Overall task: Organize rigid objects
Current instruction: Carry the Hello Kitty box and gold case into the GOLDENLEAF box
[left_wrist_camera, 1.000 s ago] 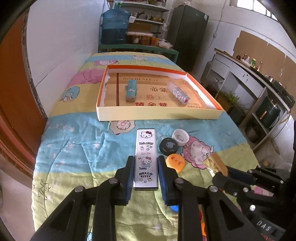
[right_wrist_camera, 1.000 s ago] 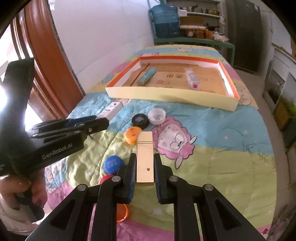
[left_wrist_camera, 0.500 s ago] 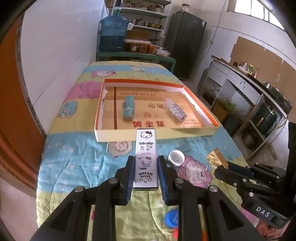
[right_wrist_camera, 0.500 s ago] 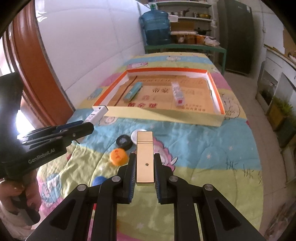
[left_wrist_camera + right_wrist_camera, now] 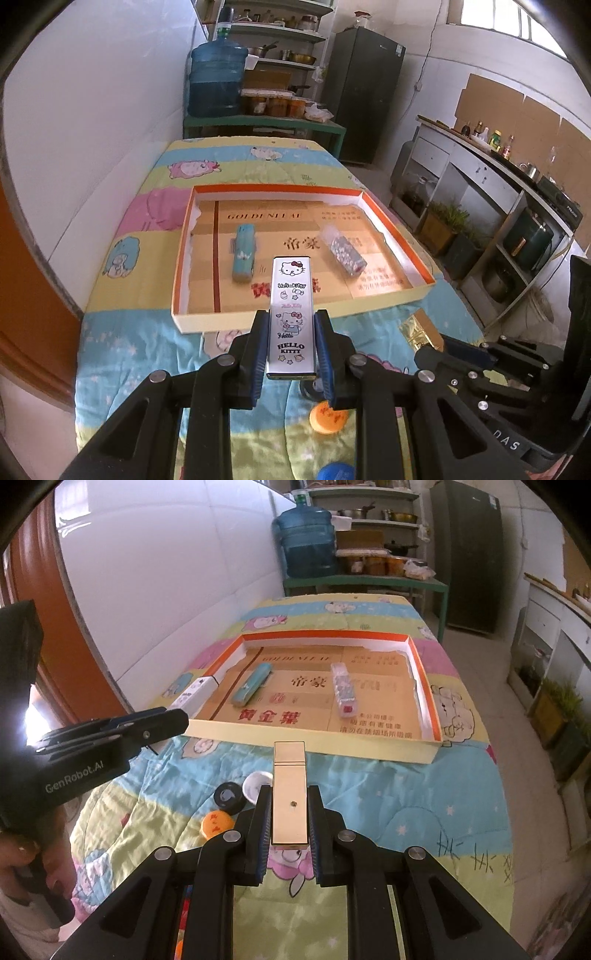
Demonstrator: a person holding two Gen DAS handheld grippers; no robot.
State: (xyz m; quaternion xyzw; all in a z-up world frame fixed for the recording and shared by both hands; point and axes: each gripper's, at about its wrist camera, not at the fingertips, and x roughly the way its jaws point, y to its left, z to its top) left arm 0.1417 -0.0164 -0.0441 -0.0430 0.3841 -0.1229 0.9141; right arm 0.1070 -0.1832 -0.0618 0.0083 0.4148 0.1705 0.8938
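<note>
My left gripper (image 5: 291, 323) is shut on a white Hello Kitty box (image 5: 291, 295), held in the air over the near wall of the orange-rimmed cardboard tray (image 5: 369, 301). My right gripper (image 5: 290, 803) is shut on a gold rectangular box (image 5: 289, 771), held just short of the tray's near wall (image 5: 369, 744). Inside the tray lie a teal lighter (image 5: 243, 256) and a patterned clear lighter (image 5: 343, 251). The right wrist view also shows the left gripper (image 5: 177, 720) and its white box (image 5: 195, 696) at the tray's near left corner.
Loose caps lie on the cartoon quilt below the grippers: orange cap (image 5: 216, 823), black cap (image 5: 229, 797), white cap (image 5: 256, 781), blue cap (image 5: 336, 472). A white wall runs along the left. A water jug (image 5: 216, 79), shelves and a fridge stand behind; a counter stands on the right.
Both grippers have risen and moved forward toward the tray, each carrying its box. The caps have dropped lower in both views.
</note>
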